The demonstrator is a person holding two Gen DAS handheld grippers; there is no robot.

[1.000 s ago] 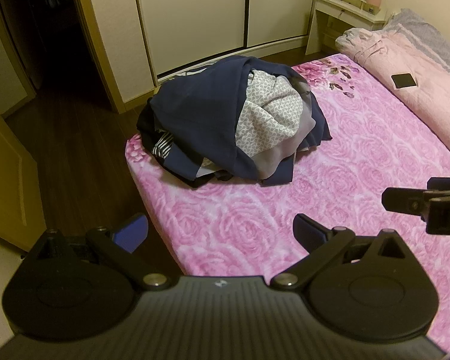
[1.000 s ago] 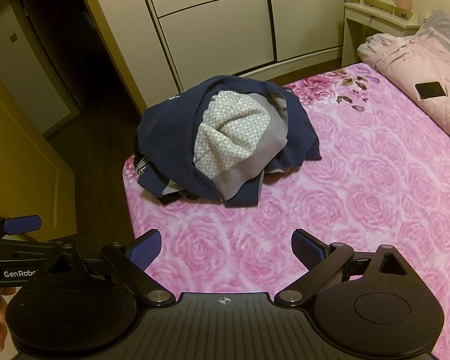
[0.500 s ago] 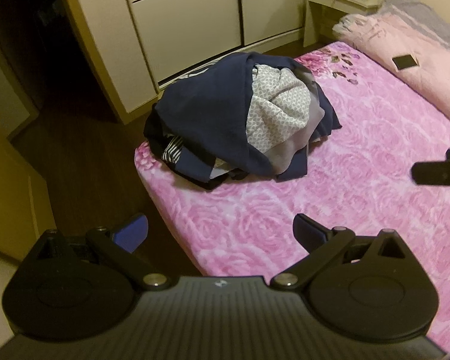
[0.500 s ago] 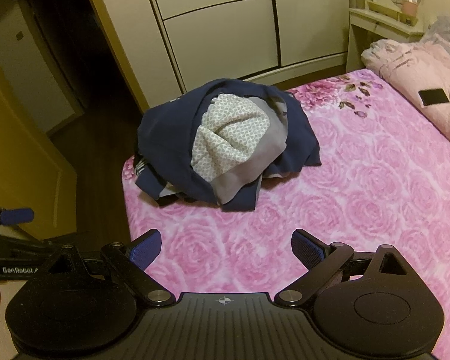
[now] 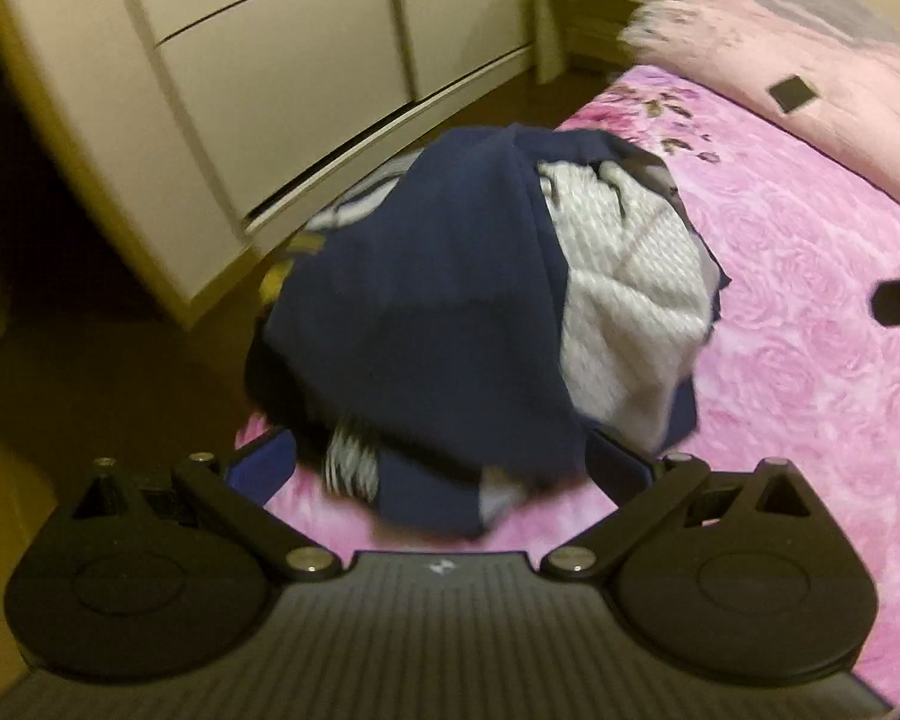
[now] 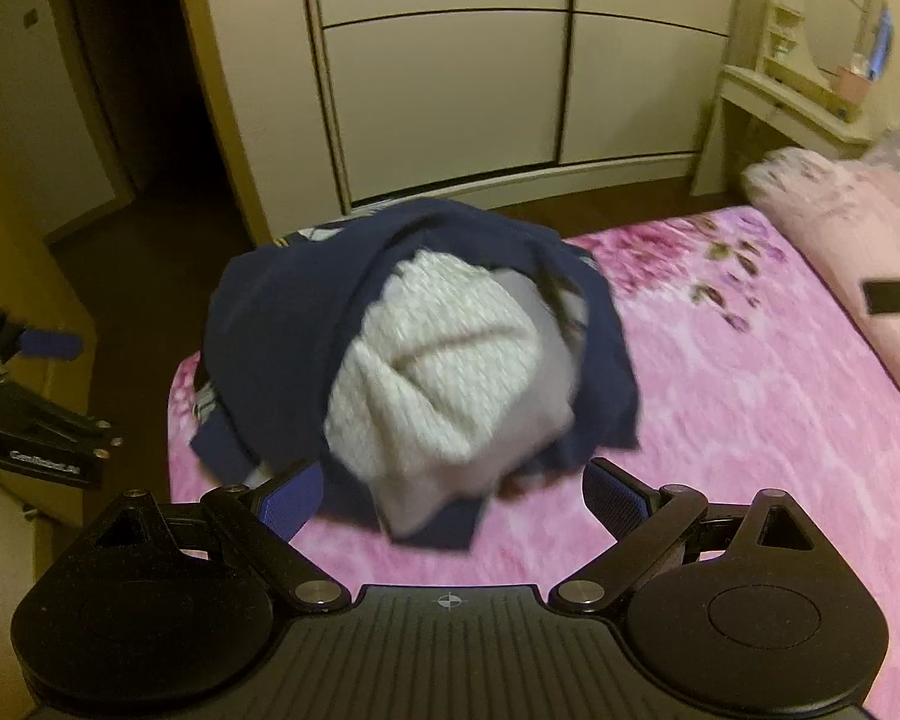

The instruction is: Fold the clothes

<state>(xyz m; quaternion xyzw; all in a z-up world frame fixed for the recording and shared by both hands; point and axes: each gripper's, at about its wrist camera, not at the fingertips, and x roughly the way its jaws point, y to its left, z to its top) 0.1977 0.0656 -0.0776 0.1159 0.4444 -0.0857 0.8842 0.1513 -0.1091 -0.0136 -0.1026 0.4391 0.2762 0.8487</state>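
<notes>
Both my jaws wide open, nothing gripped. Left gripper (image 5: 441, 468) and right gripper (image 6: 450, 495) both sit at the near edge of the clothes pile (image 6: 414, 348), which is heaped at the corner of the bed (image 6: 750, 396). Navy garment (image 5: 426, 300) wraps a pale patterned one (image 6: 444, 372). Frames blurred.

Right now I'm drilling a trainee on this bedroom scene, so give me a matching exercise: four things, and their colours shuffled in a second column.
Things:
1. outer garment of the pile
2. knit piece on the pile
3. bedspread
4. flat object on the pale quilt

Colours:
A. rose-patterned pink
B. black
C. navy
D. light grey-white

Pairs: 1-C, 2-D, 3-A, 4-B
</notes>
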